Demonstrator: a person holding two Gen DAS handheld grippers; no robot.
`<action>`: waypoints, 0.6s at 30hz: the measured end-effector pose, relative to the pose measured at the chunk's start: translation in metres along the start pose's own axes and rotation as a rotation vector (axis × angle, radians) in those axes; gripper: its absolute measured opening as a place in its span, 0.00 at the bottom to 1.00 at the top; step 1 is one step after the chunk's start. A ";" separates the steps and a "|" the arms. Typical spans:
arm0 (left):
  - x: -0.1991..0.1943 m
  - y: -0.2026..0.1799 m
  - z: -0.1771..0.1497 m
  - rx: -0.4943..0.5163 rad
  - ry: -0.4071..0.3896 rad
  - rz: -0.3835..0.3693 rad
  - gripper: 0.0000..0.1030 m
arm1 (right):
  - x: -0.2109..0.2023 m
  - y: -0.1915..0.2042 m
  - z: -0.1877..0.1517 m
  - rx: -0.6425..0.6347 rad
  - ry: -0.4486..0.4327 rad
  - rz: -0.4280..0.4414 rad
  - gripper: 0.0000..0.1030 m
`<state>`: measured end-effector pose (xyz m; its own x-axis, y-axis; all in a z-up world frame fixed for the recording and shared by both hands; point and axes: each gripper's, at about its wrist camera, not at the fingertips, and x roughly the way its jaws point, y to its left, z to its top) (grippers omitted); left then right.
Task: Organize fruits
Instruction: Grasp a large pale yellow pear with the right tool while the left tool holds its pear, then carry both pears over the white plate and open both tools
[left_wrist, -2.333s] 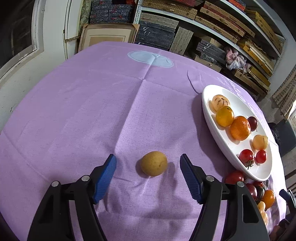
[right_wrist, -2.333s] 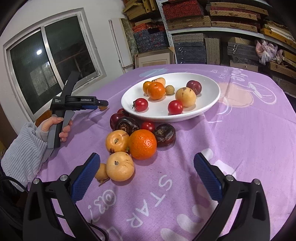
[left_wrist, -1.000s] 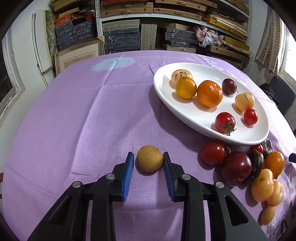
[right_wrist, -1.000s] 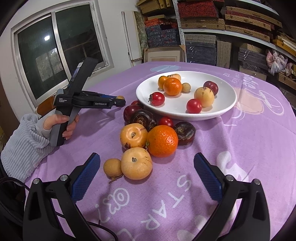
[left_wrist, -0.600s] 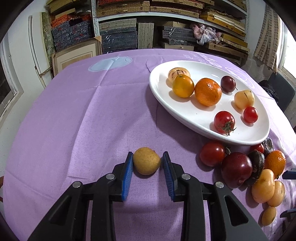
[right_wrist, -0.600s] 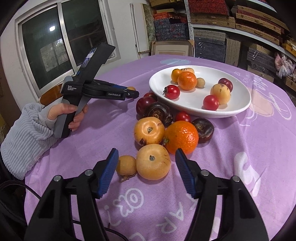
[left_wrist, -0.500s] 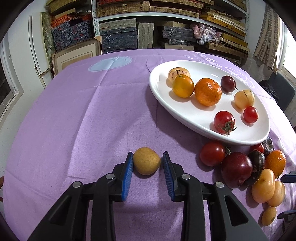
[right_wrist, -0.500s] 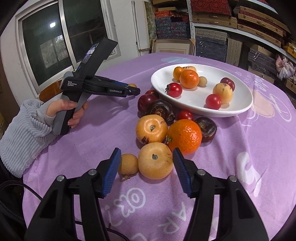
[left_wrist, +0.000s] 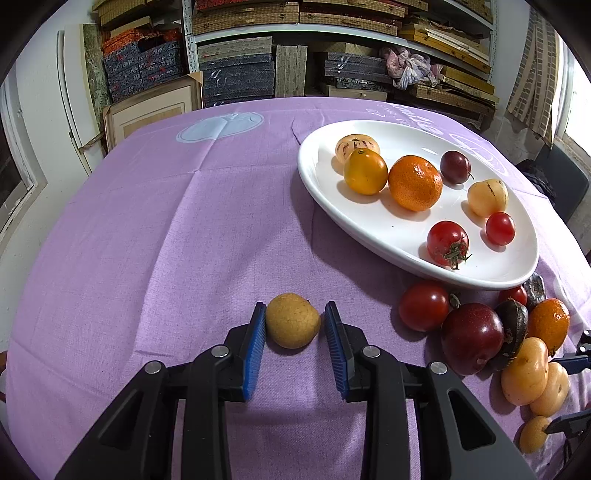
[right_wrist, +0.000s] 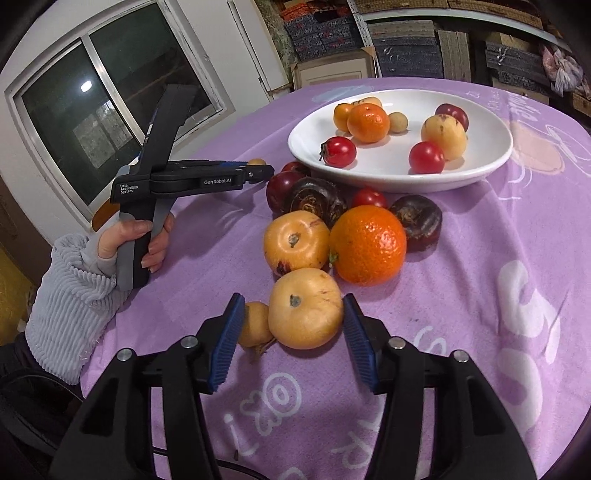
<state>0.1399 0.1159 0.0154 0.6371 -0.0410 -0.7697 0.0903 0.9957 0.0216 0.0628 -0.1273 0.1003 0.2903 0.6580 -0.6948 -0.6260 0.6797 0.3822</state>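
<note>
With left gripper (left_wrist: 293, 325) clamped on the small brown fruit (left_wrist: 292, 320) over the cloth, right gripper (right_wrist: 291, 325) brackets a pale yellow fruit (right_wrist: 306, 308), not yet squeezing; longan (right_wrist: 255, 325) beside it may get pinched w/ it.

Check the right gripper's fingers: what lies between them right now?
In the right wrist view, the right gripper brackets two fruits: a pale yellow-orange fruit and a small tan fruit beside its left finger.
</note>
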 end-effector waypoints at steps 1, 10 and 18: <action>0.000 0.001 0.000 -0.003 -0.001 -0.006 0.31 | 0.000 0.000 0.000 0.004 0.002 0.003 0.37; -0.004 0.001 -0.001 -0.008 -0.016 -0.014 0.27 | -0.002 0.000 -0.001 0.001 -0.007 -0.013 0.35; -0.009 0.006 -0.003 -0.041 -0.031 -0.018 0.27 | -0.005 0.000 0.001 -0.023 -0.010 -0.006 0.32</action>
<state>0.1328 0.1223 0.0205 0.6588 -0.0612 -0.7498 0.0713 0.9973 -0.0187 0.0618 -0.1304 0.1040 0.3009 0.6576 -0.6907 -0.6406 0.6759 0.3644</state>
